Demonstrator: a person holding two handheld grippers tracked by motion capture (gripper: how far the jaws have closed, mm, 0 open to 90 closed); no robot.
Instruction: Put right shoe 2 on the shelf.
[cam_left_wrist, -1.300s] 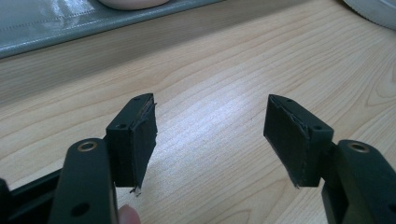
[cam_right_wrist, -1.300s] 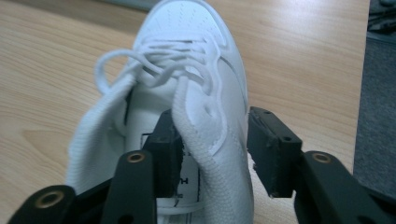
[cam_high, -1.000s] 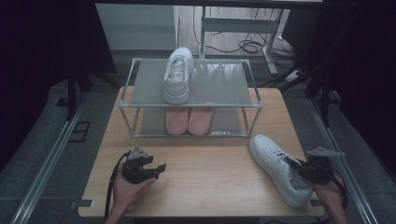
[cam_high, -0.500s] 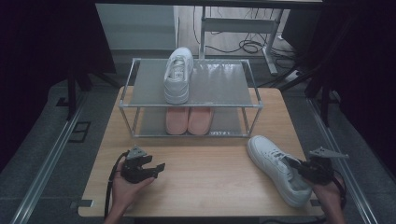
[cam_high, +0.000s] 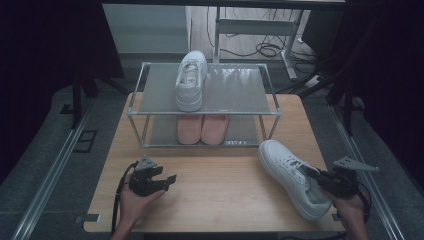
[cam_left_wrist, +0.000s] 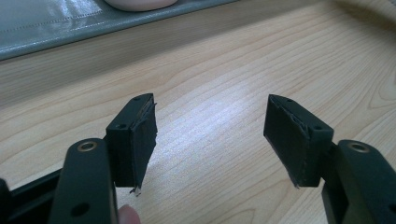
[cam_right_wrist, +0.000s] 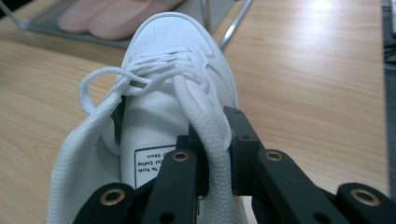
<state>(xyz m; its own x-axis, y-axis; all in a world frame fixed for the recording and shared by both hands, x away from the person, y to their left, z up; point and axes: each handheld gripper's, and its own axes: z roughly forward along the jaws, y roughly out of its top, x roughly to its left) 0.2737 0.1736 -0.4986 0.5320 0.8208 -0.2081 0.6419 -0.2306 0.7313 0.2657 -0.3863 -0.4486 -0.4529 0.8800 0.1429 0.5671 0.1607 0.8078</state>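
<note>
I have the right gripper at the heel end of the white sneaker, which lies on the table near its right edge, toe pointing toward the shoe rack. In the right gripper view its fingers have just been closing and now pinch the padded collar of the sneaker on one side of the opening, with a lace trapped there too; I think the pads are pressing firmly, though the lace hides the contact itself. The mate sneaker sits on the rack's top shelf toward its left side, with pink slippers on the lower shelf. My left gripper rests near the table's front left corner, fingers wide apart with nothing between them. To do this lift well, I judge I should raise slowly and watch for the toe drooping, since a collar grip carries the weight off-centre. If it swings, I would steady the toe with the left gripper before carrying it to the free space on the top shelf.
</note>
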